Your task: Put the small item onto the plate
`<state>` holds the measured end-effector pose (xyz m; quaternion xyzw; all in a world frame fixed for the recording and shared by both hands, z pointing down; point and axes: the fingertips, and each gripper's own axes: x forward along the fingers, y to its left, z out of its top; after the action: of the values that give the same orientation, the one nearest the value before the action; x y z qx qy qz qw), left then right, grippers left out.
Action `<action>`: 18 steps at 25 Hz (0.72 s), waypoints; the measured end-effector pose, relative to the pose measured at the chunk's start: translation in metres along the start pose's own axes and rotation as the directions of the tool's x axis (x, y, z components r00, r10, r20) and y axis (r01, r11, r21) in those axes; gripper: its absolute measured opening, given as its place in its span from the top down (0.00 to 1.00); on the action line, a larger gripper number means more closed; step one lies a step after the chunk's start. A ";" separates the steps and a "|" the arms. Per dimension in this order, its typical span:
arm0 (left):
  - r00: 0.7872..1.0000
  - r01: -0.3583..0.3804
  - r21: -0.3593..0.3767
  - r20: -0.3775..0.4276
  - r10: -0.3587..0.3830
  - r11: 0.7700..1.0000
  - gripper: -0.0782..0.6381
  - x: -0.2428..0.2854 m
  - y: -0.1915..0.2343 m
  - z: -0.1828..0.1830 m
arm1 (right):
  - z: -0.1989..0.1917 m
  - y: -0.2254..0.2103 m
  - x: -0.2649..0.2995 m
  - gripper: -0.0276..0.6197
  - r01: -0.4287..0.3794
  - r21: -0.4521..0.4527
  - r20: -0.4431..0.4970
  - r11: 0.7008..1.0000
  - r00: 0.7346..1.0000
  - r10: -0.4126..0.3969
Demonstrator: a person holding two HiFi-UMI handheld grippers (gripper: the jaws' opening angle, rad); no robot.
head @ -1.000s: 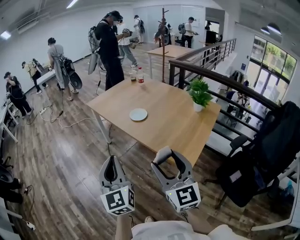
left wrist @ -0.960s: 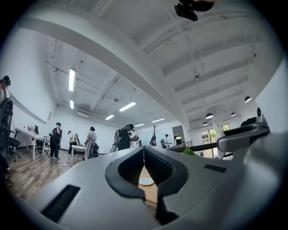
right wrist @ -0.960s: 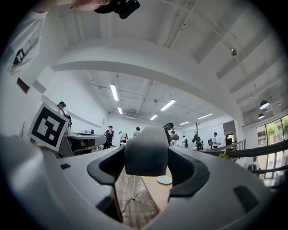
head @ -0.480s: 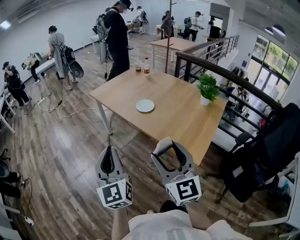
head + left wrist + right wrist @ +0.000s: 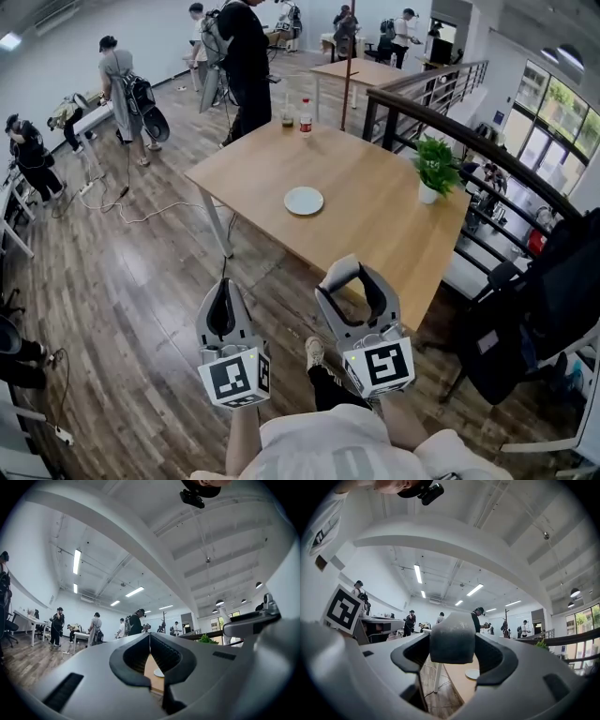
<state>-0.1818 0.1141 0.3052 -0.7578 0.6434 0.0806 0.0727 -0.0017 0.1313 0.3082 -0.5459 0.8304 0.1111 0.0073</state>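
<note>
The left tool (image 5: 223, 287) is held over the dark plank floor (image 5: 141, 281), and in the left gripper view its two smooth grey jaws, lined with ribbed black pads, are seen pressed together at the tips with nothing between them. The right tool (image 5: 351, 281) is held beside it, near the front edge of the desk (image 5: 375, 230). In the right gripper view its jaws are spread and clamped on the small item (image 5: 452, 635), a matte grey block with rounded corners and a faintly speckled surface that fills the gap between the black pads. The item is thus carried in the air, well apart from the plate (image 5: 304, 201). The plate, round, shallow and pale, lies near the middle of the desk, whose top is of light wood grain and is carried on white legs. A leafy potted plant (image 5: 435, 169) in a white pot is set near the desk's right edge, and two small bottles (image 5: 305, 118) are set at its far corner. A white cube with black square markers (image 5: 234, 377) is borne by each tool.
</note>
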 end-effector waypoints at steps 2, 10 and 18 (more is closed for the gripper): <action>1.000 0.004 0.010 0.002 -0.004 1.000 0.88 0.015 0.000 -0.003 | -0.007 -0.008 0.014 0.48 0.003 0.014 0.003 1.000 1.000 -0.003; 0.999 -0.009 0.025 0.047 0.007 1.000 0.88 0.100 0.009 -0.001 | -0.018 -0.053 0.093 0.48 0.001 0.018 0.014 1.000 1.000 -0.001; 0.998 -0.021 0.035 0.058 0.019 0.999 0.88 0.230 0.014 -0.011 | -0.036 -0.114 0.198 0.48 -0.011 0.009 -0.007 1.000 1.000 0.011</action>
<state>-0.1588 -0.1118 0.2667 -0.7473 0.6498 0.0917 0.1043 0.0260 -0.0982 0.2968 -0.5418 0.8339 0.1053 0.0062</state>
